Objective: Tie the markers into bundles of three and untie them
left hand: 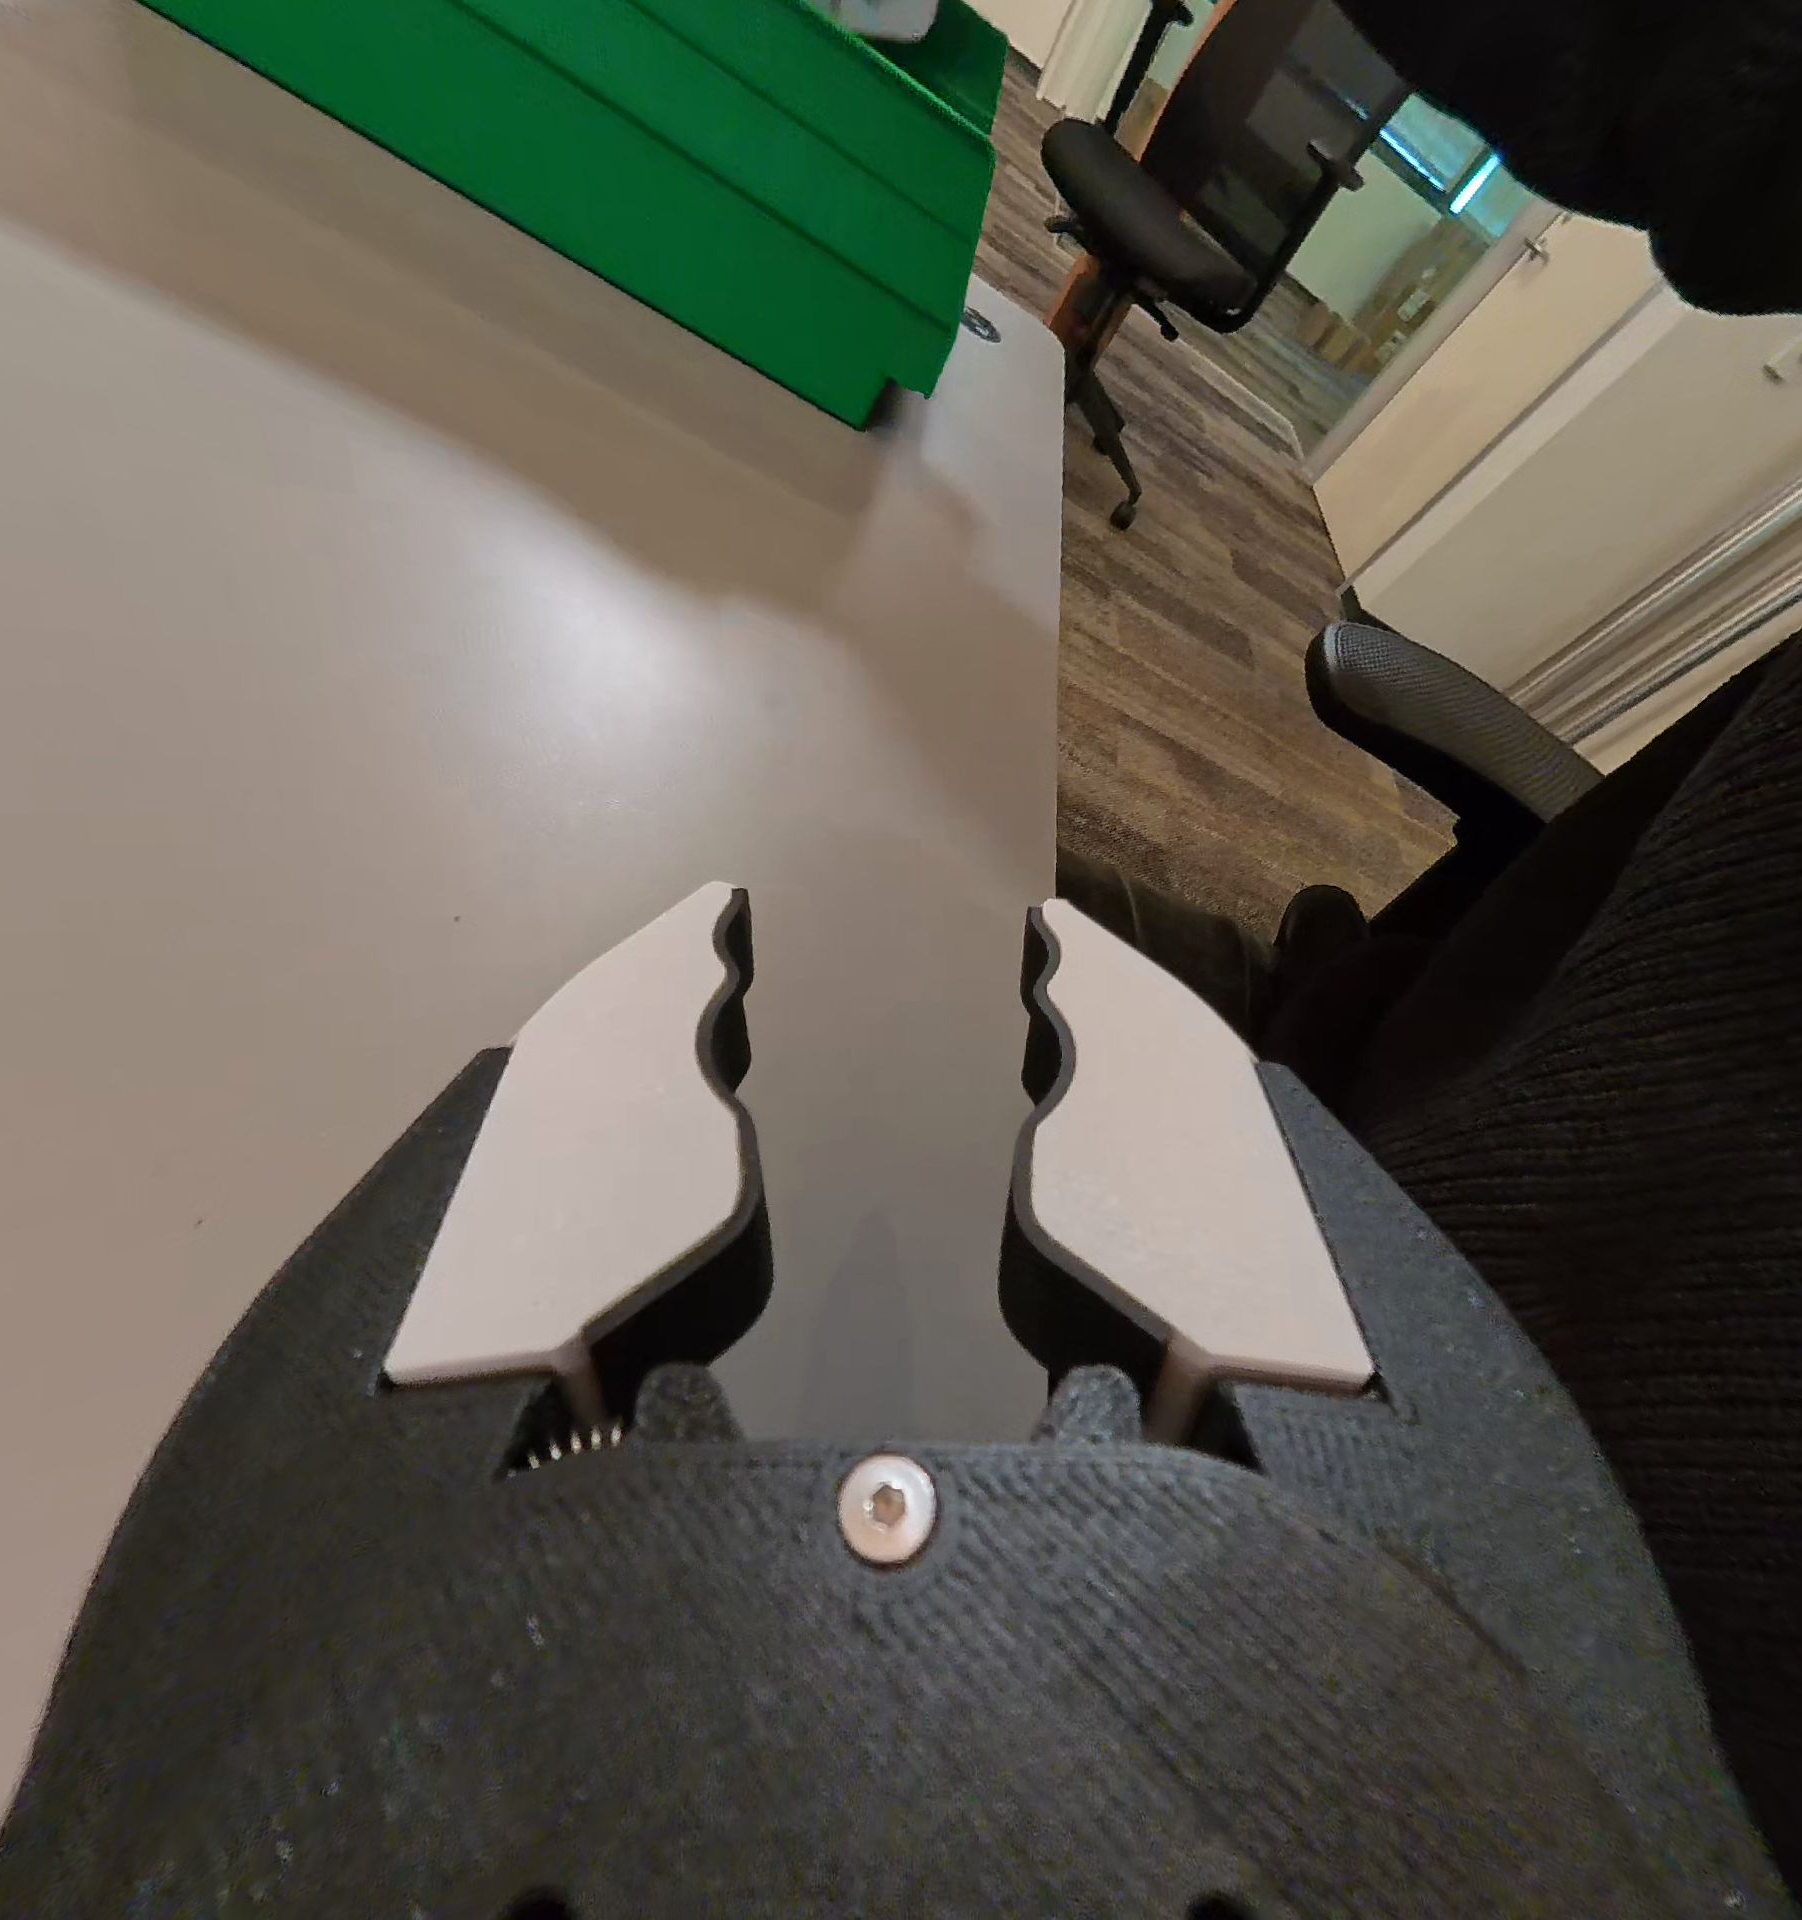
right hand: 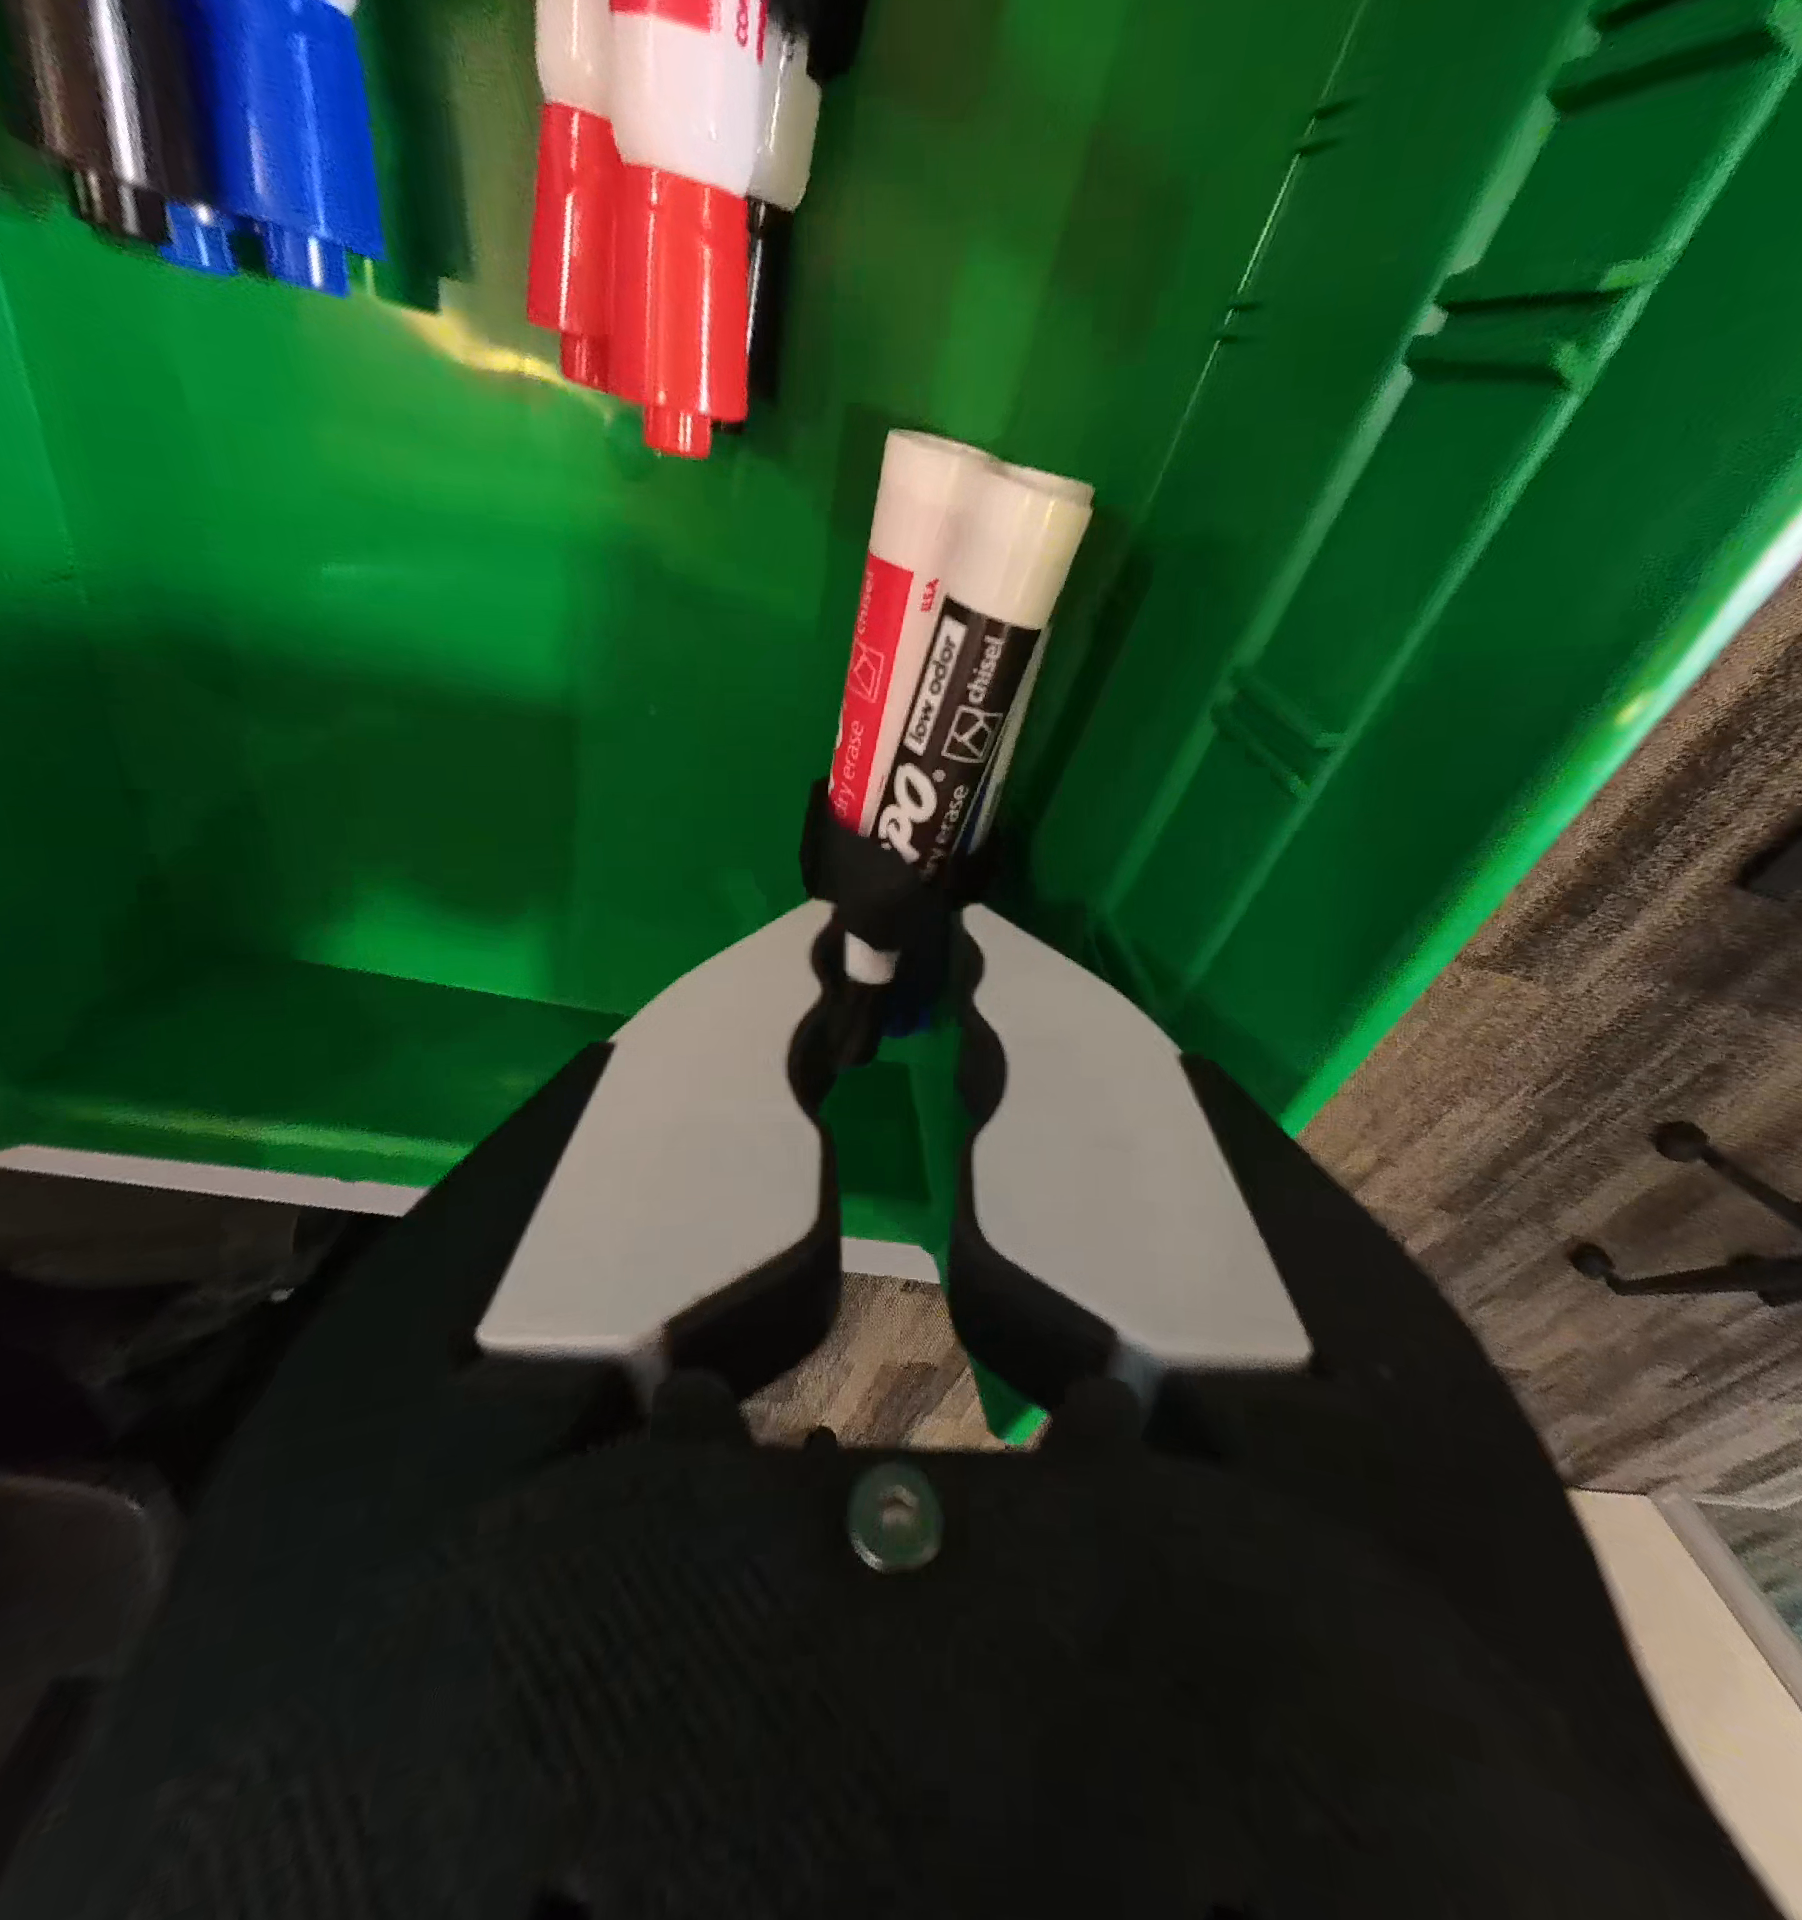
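Note:
My right gripper point(right hand: 892, 935) is shut on a bundle of markers point(right hand: 944, 665) tied with a black strap; it grips the bundle at the strap end. The bundle hangs inside a green bin point(right hand: 357, 665). Its white ends point away from me toward the bin floor. Another bundle with red caps point(right hand: 658, 301) and one with blue and black caps point(right hand: 242, 156) lie farther in the bin. My left gripper point(left hand: 886, 914) is open and empty, low over a beige table point(left hand: 357, 675) near its right edge. The green bin point(left hand: 689, 177) stands beyond it.
The bin's ribbed wall point(right hand: 1448, 520) rises right of the held bundle. Beyond the table edge lie grey carpet point(left hand: 1188, 644), a black office chair point(left hand: 1167, 239) and a second chair's armrest point(left hand: 1448, 727). A person's dark clothing point(left hand: 1655, 1143) fills the right side. Spacing between my two grippers at the tips: around 45 cm.

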`<state>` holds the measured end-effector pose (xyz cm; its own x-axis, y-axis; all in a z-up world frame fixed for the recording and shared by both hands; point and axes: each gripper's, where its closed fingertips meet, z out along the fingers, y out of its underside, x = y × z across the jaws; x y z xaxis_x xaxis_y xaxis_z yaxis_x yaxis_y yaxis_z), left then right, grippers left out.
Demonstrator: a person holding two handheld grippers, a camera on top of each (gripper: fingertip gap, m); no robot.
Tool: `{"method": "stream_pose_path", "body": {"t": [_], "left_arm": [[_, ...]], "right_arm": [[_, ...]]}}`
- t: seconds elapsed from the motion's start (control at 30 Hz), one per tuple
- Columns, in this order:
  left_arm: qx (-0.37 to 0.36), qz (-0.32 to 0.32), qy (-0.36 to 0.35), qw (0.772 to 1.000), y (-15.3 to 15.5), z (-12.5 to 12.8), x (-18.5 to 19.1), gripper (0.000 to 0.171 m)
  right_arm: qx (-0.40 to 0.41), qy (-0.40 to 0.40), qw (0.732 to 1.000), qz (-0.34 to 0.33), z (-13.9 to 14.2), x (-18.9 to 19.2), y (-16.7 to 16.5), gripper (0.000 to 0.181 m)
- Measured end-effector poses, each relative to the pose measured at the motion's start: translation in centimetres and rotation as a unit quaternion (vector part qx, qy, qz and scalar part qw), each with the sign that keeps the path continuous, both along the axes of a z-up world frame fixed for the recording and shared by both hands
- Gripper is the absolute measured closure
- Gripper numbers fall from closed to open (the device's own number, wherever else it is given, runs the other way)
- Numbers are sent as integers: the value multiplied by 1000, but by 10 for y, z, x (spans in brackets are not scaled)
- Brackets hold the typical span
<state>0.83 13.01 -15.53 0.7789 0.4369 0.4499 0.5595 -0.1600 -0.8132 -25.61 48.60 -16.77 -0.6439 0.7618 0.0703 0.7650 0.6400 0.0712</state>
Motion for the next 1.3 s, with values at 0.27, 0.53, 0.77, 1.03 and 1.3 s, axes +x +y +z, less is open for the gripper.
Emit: {"method": "stream_pose_path", "body": {"t": [0.27,0.53,0.77,1.03,1.3], "left_arm": [[-1,6,-6,1000,-3,0,-2,120],[-5,5,-8,1000,-1,-3,-1,120],[-11,4,-6,1000,0,-4,-1,120],[-11,5,-9,1000,0,-7,-2,120],[-20,2,-8,1000,1,-8,-2,121]], "right_arm": [[-23,-24,999,-9,-3,-1,-2,176],[-28,-8,999,-15,-1,2,2,177],[-14,10,1000,0,0,2,3,175],[-22,24,999,-4,12,0,4,160],[-230,179,956,18,88,5,-76,158]]}}
